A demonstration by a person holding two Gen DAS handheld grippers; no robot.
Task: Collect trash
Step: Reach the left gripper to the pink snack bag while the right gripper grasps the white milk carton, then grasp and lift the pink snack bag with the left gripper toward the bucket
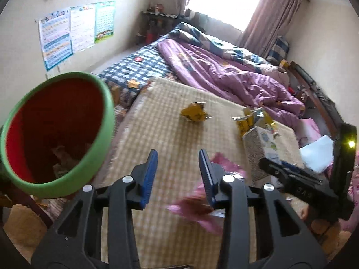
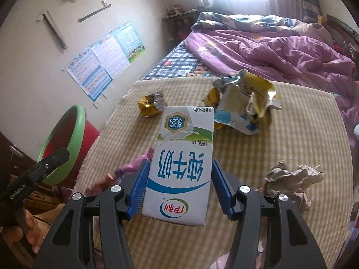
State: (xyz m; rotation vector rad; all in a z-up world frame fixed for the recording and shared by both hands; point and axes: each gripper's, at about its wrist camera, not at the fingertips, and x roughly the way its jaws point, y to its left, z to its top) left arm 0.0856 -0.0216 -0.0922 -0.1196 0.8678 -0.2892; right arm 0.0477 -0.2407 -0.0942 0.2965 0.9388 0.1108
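Observation:
A red bin with a green rim (image 1: 56, 134) stands left of the bed; it also shows in the right wrist view (image 2: 65, 143). My left gripper (image 1: 178, 174) is open and empty above the checkered mat; a blurred pink wrapper (image 1: 202, 204) lies just right of it. My right gripper (image 2: 179, 188) is open around a white milk carton (image 2: 181, 163), pads a little apart from its sides. A crumpled yellow wrapper (image 2: 151, 105), torn yellow and blue packaging (image 2: 242, 103) and crumpled brown paper (image 2: 291, 179) lie on the mat. The carton (image 1: 260, 150) and yellow wrapper (image 1: 195, 112) show in the left view too.
The beige checkered mat (image 1: 157, 121) covers the bed's near end. A purple quilt (image 1: 235, 74) is bunched behind it. Posters (image 1: 67, 33) hang on the left wall. The right gripper's body (image 1: 303, 179) shows at the right of the left view.

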